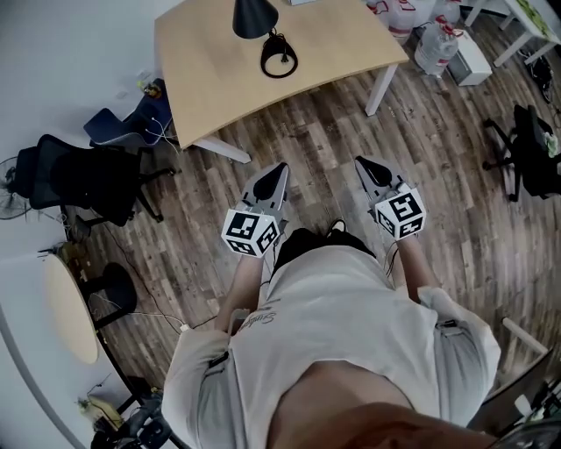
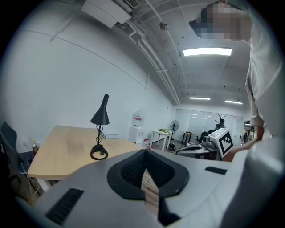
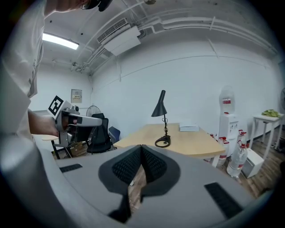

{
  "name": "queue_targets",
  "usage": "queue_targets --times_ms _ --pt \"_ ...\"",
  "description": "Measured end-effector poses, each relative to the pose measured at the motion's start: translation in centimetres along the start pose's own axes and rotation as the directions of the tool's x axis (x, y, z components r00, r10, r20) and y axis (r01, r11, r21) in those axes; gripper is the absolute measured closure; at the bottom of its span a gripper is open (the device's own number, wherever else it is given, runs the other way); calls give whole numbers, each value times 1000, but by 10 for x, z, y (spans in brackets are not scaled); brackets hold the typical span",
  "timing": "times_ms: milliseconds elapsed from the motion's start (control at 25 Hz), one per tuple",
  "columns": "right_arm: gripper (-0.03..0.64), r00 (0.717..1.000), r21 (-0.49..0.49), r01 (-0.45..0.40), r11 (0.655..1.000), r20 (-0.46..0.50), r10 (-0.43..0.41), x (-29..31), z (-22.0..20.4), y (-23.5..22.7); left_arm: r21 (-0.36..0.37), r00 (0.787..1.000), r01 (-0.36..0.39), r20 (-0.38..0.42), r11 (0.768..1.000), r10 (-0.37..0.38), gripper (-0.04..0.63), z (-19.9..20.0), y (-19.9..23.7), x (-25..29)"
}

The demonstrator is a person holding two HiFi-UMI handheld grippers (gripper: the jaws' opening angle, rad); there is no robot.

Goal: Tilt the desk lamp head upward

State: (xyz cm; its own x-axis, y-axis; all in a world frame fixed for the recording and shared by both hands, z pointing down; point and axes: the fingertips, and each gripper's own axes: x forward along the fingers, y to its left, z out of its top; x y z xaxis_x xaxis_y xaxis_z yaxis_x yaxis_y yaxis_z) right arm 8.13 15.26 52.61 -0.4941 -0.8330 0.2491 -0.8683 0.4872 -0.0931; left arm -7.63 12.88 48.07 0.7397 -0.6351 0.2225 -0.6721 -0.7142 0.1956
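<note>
A black desk lamp stands on the light wooden desk, with its cone head pointing down and its ring base flat on the top. My left gripper and right gripper hang side by side over the floor, well short of the desk, both shut and holding nothing. From the left gripper view the lamp head and base are far ahead to the left. Past the right gripper the lamp head rises above its base.
A black office chair stands left of the desk and a round side table lies further left. Water bottles and a water dispenser stand right of the desk. A white box lies on the desk. Another black chair is at far right.
</note>
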Motion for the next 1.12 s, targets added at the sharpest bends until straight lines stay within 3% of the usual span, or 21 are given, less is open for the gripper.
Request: queue_targets --times_ms 200,480,760,1000,1120 --pt "621 999 -4 41 999 -22 -41 19 -4 -24 -24 1000 12 -24 1000 -12 581 -10 18 20" --pt "621 995 -47 87 995 -34 -89 54 15 -56 -17 999 35 -1 999 -35 581 9 63 76" --pt "621 991 -68 136 988 6 -136 110 68 -90 4 996 88 25 996 -88 581 47 111 122" --pt "621 989 -83 147 986 20 -146 166 83 -97 23 993 119 -1 993 -119 581 50 154 145" --pt "621 990 -74 138 988 -4 -139 186 80 -93 -3 994 109 -21 994 -109 581 42 172 147"
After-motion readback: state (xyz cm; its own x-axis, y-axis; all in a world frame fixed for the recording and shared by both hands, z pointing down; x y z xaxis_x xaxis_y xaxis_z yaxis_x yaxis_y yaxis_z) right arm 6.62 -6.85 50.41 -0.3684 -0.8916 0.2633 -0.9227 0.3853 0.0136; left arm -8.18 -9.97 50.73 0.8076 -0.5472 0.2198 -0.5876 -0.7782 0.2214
